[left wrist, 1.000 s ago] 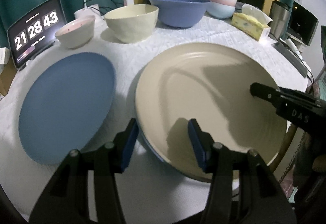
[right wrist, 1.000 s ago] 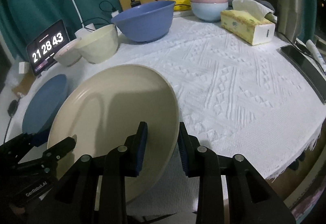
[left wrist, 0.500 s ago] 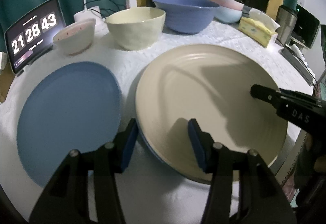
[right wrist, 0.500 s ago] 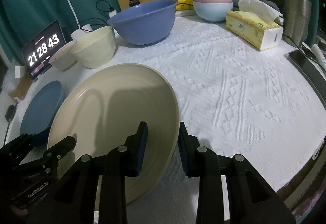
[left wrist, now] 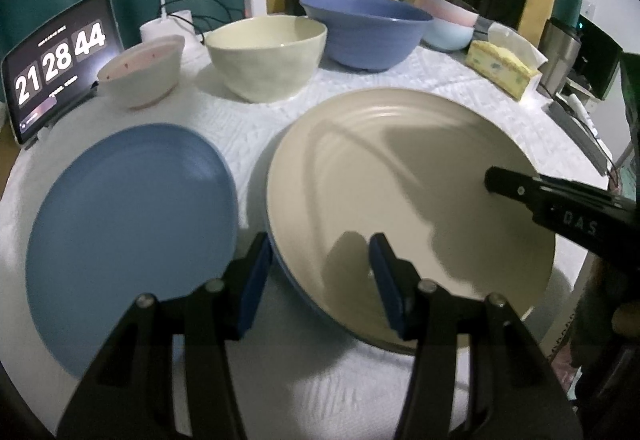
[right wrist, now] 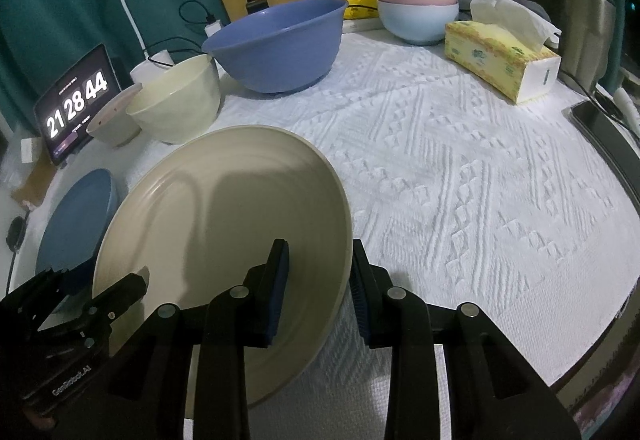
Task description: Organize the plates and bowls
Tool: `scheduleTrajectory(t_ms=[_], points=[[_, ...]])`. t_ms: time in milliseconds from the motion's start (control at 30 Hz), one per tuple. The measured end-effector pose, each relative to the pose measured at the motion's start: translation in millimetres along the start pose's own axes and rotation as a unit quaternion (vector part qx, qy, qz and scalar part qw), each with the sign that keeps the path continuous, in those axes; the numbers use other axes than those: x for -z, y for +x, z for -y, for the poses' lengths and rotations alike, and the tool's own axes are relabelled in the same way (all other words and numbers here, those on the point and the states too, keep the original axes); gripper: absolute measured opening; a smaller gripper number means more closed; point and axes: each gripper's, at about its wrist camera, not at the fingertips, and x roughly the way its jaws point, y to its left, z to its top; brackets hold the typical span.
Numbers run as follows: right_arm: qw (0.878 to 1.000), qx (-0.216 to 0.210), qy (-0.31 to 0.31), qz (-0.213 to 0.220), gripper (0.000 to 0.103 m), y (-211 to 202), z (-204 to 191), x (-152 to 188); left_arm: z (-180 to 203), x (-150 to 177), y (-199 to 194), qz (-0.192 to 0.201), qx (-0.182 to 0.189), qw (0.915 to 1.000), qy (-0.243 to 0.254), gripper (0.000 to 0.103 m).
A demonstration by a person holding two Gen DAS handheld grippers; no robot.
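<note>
A large beige plate [left wrist: 408, 195] is held tilted above the white tablecloth, also in the right wrist view [right wrist: 224, 232]. My left gripper [left wrist: 318, 272] straddles its near-left rim, one finger under and one over, with a wide gap. My right gripper [right wrist: 320, 280] is shut on its right rim. A blue plate [left wrist: 128, 224] lies flat to the left, also in the right wrist view [right wrist: 76, 215]. A pink-white bowl [left wrist: 140, 69], a cream bowl [left wrist: 266, 57] and a big blue bowl [left wrist: 366, 29] stand behind.
A tablet clock [left wrist: 56, 61] leans at the far left. Stacked pink and light-blue bowls [right wrist: 416, 5], a tissue box [right wrist: 500, 59], a phone [right wrist: 600, 123] and a metal canister [left wrist: 560, 53] sit at the back and right. The table edge [right wrist: 592, 336] curves near right.
The beige plate has moved with both grippers toward the bowls and the blue plate, which loom larger. Both grips look unchanged.
</note>
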Motion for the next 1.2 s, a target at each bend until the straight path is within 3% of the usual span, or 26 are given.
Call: scheduleTrajectory(t_ms=[667,1200], points=[[0.999,0.034,-0.006,0.037,0.032,-35,-10,13,-15,11,-45,0.05,-0.001,0.9986,-0.016,0.052],[0.997,0.025,-0.04,0.053,0.032,-57,-50,23,-43,26,-76,0.085,-0.006,0.9955,-0.041,0.055]])
